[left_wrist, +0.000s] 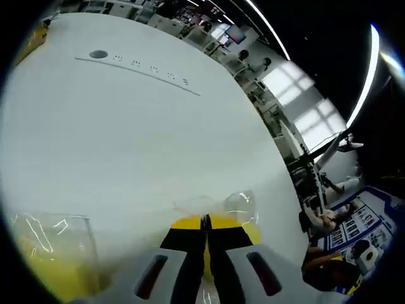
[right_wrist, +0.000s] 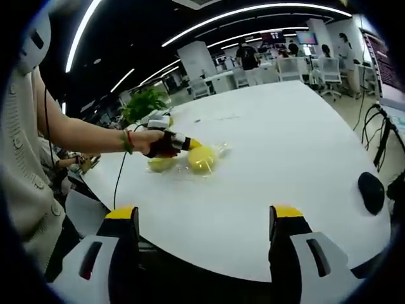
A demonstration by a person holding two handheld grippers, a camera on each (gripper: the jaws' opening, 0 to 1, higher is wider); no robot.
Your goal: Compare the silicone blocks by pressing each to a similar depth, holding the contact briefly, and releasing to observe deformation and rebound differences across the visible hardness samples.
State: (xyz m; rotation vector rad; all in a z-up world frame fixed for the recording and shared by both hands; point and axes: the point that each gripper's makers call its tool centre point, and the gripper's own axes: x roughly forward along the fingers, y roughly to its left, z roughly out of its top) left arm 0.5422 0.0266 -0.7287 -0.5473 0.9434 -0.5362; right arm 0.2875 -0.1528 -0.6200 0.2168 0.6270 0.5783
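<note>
**Pressing a yellow block with the left tongs**

Pressing down on a yellow silicone block [left_wrist: 223, 223] in clear wrapping, the left tongs [left_wrist: 206, 223] have their yellow-tipped jaws drawn together, the tips touching the block's top. In the right gripper view the same left tongs [right_wrist: 192, 144] are held by a person's hand [right_wrist: 154, 142], their tip against the right one of two yellow blocks; the second yellow block [right_wrist: 161, 164] lies just beside it, under the hand. In the left gripper view another wrapped yellow block [left_wrist: 50, 256] lies to the left of the jaws. All rest on a wide white counter [right_wrist: 272, 158].

The right tongs [right_wrist: 207, 218] hang back at the counter's near edge, jaws wide apart and gripping nothing. A black mouse-like object [right_wrist: 371, 192] lies near the counter's right edge. A potted plant [right_wrist: 144, 102] stands beyond the counter's far side.
</note>
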